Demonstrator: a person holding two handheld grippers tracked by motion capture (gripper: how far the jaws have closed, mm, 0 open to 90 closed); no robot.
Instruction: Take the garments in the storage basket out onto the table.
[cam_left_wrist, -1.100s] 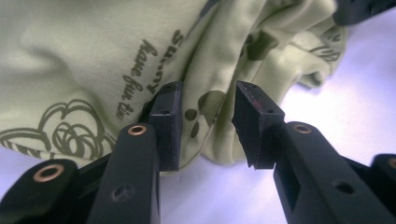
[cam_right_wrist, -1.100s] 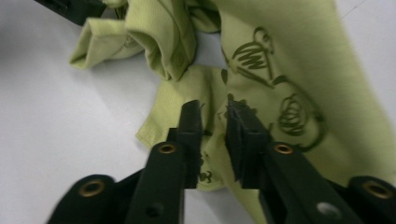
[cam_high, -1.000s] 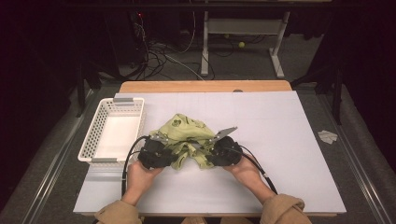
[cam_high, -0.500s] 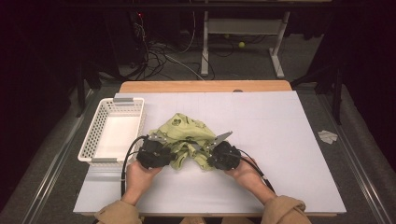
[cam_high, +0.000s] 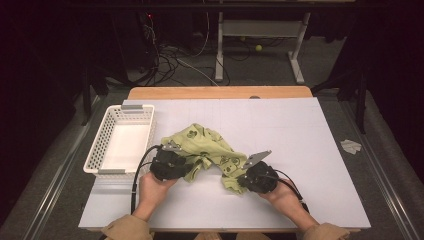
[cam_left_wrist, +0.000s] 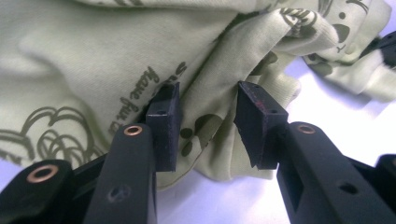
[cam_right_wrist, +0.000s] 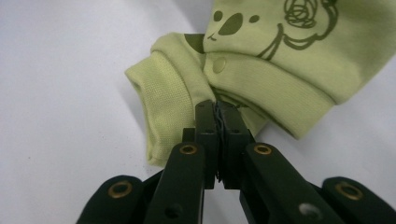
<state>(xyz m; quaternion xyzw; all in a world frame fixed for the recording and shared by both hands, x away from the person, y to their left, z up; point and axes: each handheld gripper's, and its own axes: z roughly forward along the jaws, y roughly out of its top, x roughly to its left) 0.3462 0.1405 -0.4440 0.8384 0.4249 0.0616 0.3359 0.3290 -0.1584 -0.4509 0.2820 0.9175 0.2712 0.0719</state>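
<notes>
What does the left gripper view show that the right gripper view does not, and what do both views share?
Left gripper view: the left gripper stands open, its jaws apart around a fold of the green garment, with cursive printed lettering beside them. Right gripper view: the right gripper is shut on the garment's ribbed hem, near a snap button and a printed animal face. Both share the same light green printed cloth lying on the white table.

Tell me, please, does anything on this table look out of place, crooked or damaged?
Nothing looks damaged. The green garment lies crumpled, not flat, beside the white basket. The right gripper pinches its edge; the left gripper is open.
</notes>
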